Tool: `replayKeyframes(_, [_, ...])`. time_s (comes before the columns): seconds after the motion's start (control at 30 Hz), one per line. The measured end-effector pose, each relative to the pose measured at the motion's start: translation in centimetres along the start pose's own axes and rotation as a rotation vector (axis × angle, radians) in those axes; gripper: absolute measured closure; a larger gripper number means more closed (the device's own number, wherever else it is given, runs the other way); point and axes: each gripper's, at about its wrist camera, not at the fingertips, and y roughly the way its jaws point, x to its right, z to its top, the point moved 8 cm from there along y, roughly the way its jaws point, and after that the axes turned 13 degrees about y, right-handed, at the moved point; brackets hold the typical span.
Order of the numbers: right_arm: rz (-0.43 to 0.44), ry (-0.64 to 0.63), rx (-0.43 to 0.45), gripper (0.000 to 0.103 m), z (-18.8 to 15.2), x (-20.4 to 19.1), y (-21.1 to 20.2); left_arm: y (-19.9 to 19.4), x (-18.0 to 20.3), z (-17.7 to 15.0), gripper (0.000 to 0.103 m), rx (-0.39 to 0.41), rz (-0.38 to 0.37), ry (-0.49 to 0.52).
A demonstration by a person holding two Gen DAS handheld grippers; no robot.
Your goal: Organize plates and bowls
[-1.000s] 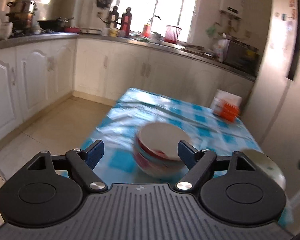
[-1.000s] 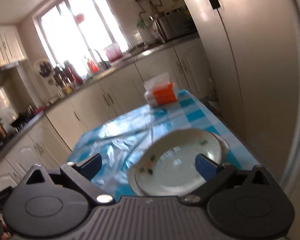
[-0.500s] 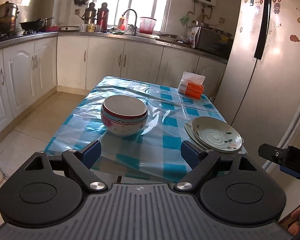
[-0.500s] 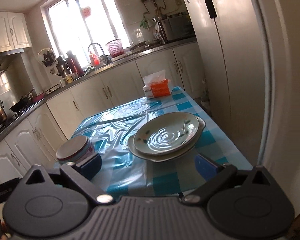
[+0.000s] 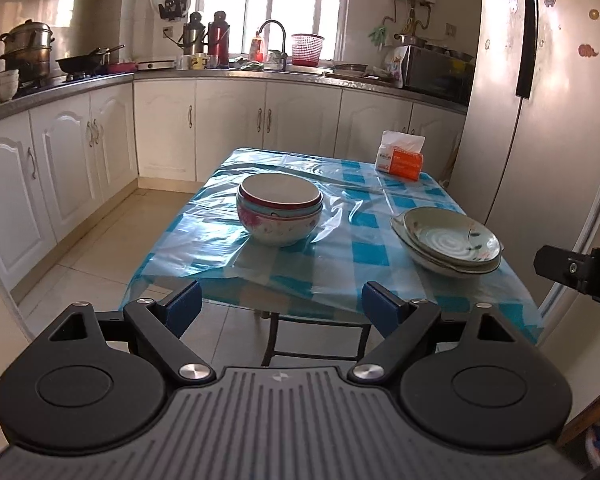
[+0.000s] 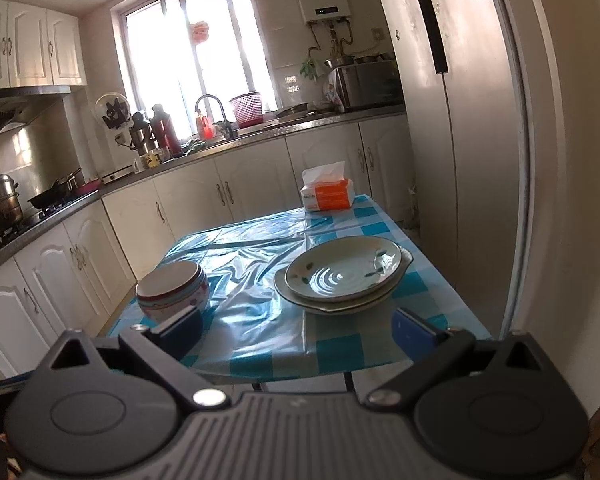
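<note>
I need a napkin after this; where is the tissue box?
In both views the tissue box sits at the table's far right corner near the fridge, beyond the stacked plates.

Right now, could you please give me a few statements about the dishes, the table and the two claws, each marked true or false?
1. The patterned ceramic bowls sit nested in one stack. True.
2. The pale green glazed plates are spread apart singly. False: they are stacked.
3. The left claw is shut on a bowl. False: it is open and empty, short of the blue checked table.
4. The right claw is open and holds nothing. True.
5. The orange and white tissue pack lies at the table's near edge. False: the far end.
</note>
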Motion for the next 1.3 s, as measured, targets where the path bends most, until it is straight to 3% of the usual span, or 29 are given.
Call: replayKeyframes(1.3, [-0.031, -0.04, -0.088, 0.003, -3.5, 0.2, 2.2, 0.5, -0.4, -2.7, 0.0, -0.063, -0.003, 0.026])
